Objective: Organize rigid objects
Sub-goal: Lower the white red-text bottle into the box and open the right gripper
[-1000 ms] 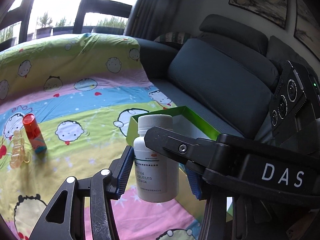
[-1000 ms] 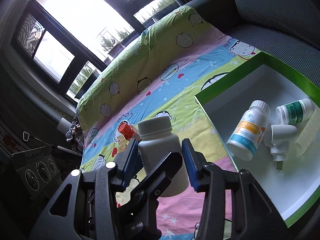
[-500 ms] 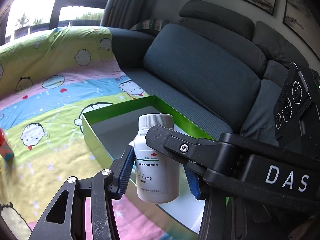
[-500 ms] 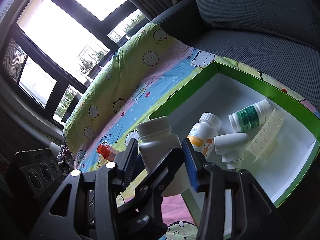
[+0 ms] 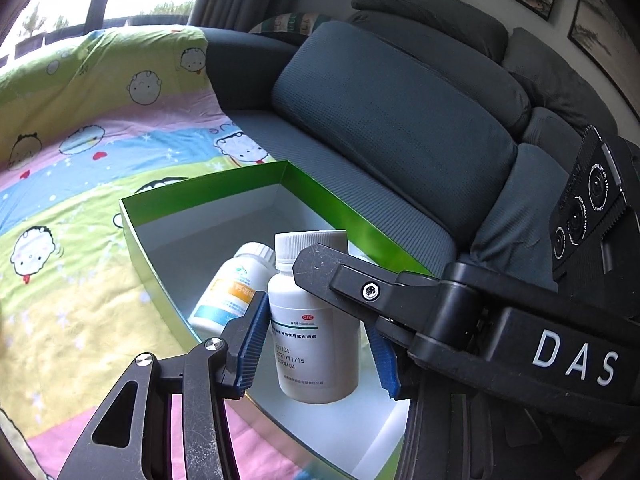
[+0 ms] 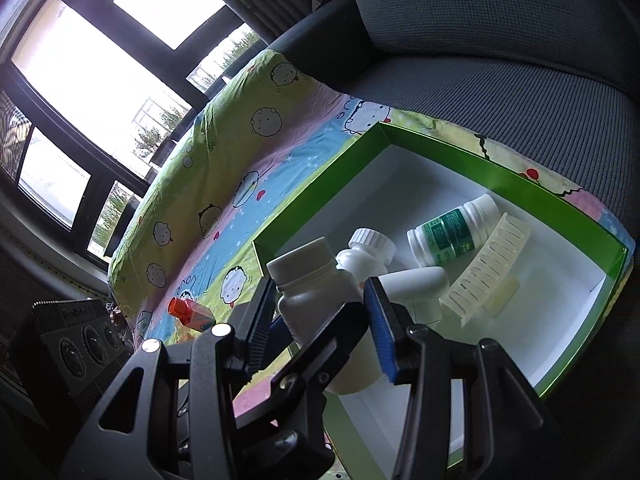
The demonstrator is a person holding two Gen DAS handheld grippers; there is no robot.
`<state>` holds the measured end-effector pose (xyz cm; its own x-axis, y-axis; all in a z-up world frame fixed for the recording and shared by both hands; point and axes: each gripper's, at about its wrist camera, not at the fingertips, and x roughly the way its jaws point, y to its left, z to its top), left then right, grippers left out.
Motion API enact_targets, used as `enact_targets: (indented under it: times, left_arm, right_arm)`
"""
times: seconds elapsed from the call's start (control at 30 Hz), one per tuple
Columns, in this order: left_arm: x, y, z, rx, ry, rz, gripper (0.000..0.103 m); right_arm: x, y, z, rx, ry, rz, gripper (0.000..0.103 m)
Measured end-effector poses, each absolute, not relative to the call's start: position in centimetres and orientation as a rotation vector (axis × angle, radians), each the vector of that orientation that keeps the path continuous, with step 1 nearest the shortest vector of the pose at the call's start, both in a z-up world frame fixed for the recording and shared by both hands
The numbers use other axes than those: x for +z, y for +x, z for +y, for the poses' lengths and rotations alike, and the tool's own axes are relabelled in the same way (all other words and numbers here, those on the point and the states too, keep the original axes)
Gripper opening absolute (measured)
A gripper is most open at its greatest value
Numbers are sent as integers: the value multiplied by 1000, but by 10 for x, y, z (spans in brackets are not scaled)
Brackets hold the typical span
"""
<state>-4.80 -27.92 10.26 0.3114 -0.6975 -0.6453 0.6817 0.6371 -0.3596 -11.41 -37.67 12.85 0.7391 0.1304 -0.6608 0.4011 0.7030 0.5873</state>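
Observation:
Both my grippers are shut on one upright white pill bottle (image 5: 312,320), which also shows in the right wrist view (image 6: 316,304). My left gripper (image 5: 316,344) and my right gripper (image 6: 320,320) hold it above the near end of a green box (image 5: 332,200) with a white inside (image 6: 500,160). In the box lie a white bottle with an orange label (image 5: 232,288), a green-label bottle (image 6: 452,232), a white inhaler-like piece (image 6: 416,284) and a pale hair clip (image 6: 488,260).
The box sits on a cartoon-print blanket (image 5: 72,160) spread over a dark grey sofa (image 5: 392,112). A red-capped small bottle (image 6: 188,314) lies on the blanket to the left of the box. Windows (image 6: 100,80) are behind.
Both grippers have carried the white bottle from over the blanket to the right, to above the box. The bottles in the box have come into the left wrist view.

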Motion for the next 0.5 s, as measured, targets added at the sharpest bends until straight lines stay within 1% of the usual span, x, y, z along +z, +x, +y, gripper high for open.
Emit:
enact_targets:
  times: [0.5]
  left_arm:
    - [93,-52,-294,-935,-9,937,49]
  right_arm:
    - [118,-121,-393,-206,815,775,46]
